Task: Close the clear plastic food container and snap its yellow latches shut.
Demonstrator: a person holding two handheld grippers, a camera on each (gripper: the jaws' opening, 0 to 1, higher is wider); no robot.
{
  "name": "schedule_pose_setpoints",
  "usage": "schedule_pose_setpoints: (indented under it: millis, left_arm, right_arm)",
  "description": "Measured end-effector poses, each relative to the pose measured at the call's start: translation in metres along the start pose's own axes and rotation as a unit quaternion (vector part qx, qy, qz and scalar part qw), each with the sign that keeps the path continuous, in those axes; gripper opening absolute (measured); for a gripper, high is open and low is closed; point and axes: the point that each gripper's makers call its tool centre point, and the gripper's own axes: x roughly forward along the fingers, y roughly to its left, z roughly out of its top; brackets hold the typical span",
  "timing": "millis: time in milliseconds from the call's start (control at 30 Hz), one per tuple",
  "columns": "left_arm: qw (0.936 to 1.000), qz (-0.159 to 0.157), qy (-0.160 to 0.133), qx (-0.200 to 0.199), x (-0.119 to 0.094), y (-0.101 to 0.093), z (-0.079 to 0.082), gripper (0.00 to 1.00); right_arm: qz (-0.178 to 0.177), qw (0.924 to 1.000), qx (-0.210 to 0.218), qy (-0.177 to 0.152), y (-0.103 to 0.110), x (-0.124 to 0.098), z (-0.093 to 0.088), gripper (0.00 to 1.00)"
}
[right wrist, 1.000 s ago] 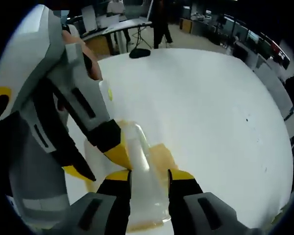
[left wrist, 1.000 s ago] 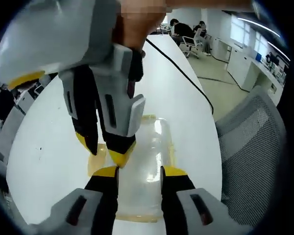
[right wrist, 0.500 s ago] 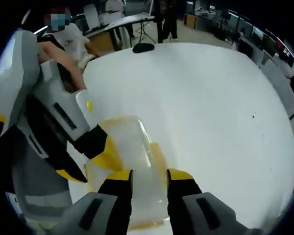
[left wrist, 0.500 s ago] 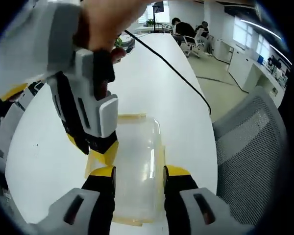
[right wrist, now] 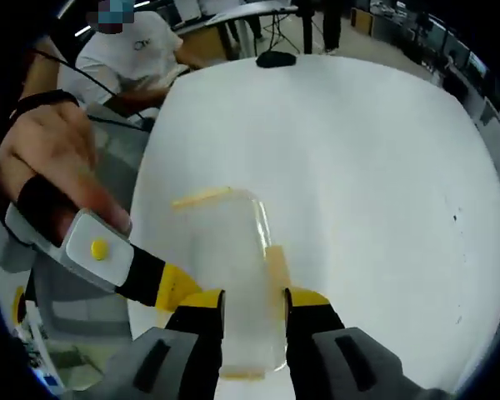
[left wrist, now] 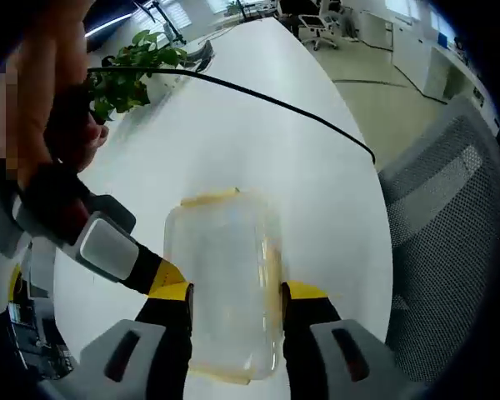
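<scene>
The clear plastic container (left wrist: 225, 275) lies on the white table (left wrist: 258, 142) with its lid on. A yellow latch (left wrist: 210, 197) shows at its far end and another (left wrist: 275, 258) along its right side. My left gripper (left wrist: 237, 292) is open, its yellow-tipped jaws over the container's near half. The right gripper (left wrist: 168, 279) reaches in from the left, its tip beside the container's left edge. In the right gripper view the container (right wrist: 233, 267) sits under my open right gripper (right wrist: 254, 298), with latches at the far end (right wrist: 202, 197) and the right side (right wrist: 277, 267). The left gripper (right wrist: 171, 283) comes in from the left.
A black cable (left wrist: 275, 104) crosses the table beyond the container, near a green plant (left wrist: 125, 79). A grey mesh chair (left wrist: 450, 217) stands past the table's right edge. A dark object (right wrist: 277, 58) lies at the far edge, and a person in a white shirt (right wrist: 142, 58) sits beyond.
Both grippers have pulled back from above the lid. Each one's body has dropped toward the lower left of the other's view, baring the whole container.
</scene>
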Motion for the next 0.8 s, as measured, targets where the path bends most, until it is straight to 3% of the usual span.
schedule_pose_setpoints:
  millis: [200,233,800]
  left_arm:
    - [0.9994,-0.008,0.032,-0.005,0.0095,-0.0044,-0.0054,0.42]
    - [0.9996,-0.002,0.029,-0.001,0.0097,-0.0034,-0.0044,0.42]
    - [0.9992,0.006,0.039,-0.007,0.01,-0.0043,-0.0064,0.4]
  right_arm:
    - [0.02,0.9998,0.001,0.005,0.001,0.0028,0.004,0.29]
    - [0.021,0.9996,-0.014,0.012,0.0021,0.0037,0.004,0.29]
    - [0.034,0.9974,-0.017,0.062,0.002,0.0071,0.0027,0.27]
